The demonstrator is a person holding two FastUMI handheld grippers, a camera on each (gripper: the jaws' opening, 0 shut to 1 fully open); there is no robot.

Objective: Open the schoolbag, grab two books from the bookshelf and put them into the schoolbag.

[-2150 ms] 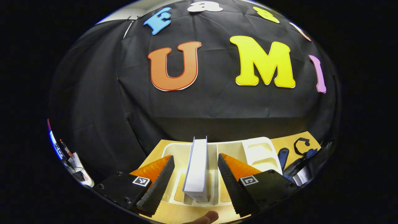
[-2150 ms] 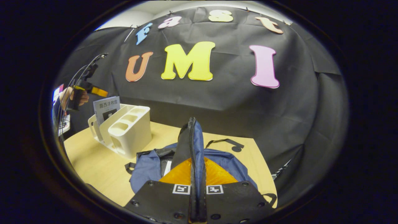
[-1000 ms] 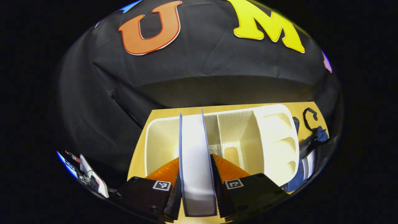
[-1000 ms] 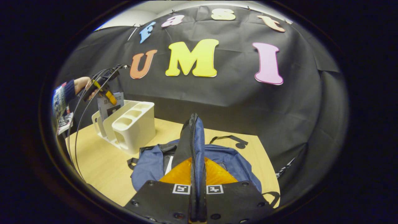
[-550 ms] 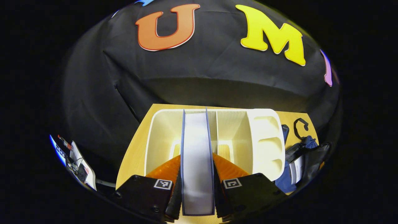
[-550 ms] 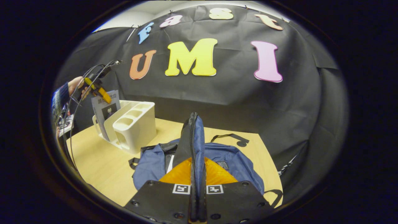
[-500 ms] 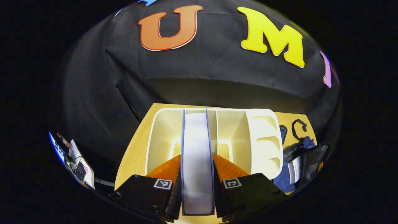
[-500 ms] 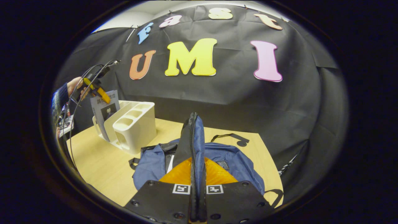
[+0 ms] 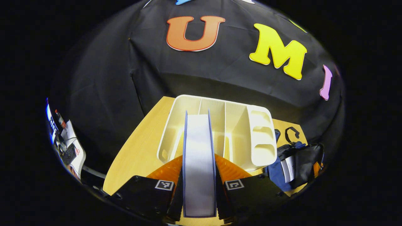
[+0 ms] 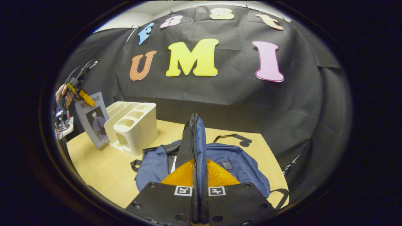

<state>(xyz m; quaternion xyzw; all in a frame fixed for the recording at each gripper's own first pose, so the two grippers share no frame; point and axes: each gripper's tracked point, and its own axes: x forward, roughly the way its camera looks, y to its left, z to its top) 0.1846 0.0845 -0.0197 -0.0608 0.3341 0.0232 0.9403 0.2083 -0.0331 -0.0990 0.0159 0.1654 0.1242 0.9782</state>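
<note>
Step in hand: carrying a book from the bookshelf to the schoolbag; by my reading the bag is already unzipped, and a pale edge showing in its mouth may be a book already inside, though I cannot be sure.
Left claw (image 9: 199,188): closed on the book (image 9: 199,157), both fingers pressing its covers, page edge facing the camera.
Book's place: in the right gripper view the book (image 10: 94,121) hangs clear of the bookshelf, just beside its end farthest from the schoolbag, lower corner close above the bench (image 10: 103,169).
Bookshelf (image 9: 220,125): a cream rack standing on the bench; the slots I can see look empty.
Right claw (image 10: 199,194): pinched narrow on the zipper edge of the schoolbag (image 10: 232,169), holding that flap up so the opening gapes.
Schoolbag's place: flat on the bench just beside the bookshelf, on the side away from the book; in the left gripper view its dark open mouth (image 9: 301,163) shows past the rack.
Next move calls for: swinging the book over or around the bookshelf towards the bag, turning it to match the slit, and sliding it in under the raised flap.
Risk: the book's corner could catch the rack or the bag's rim.
</note>
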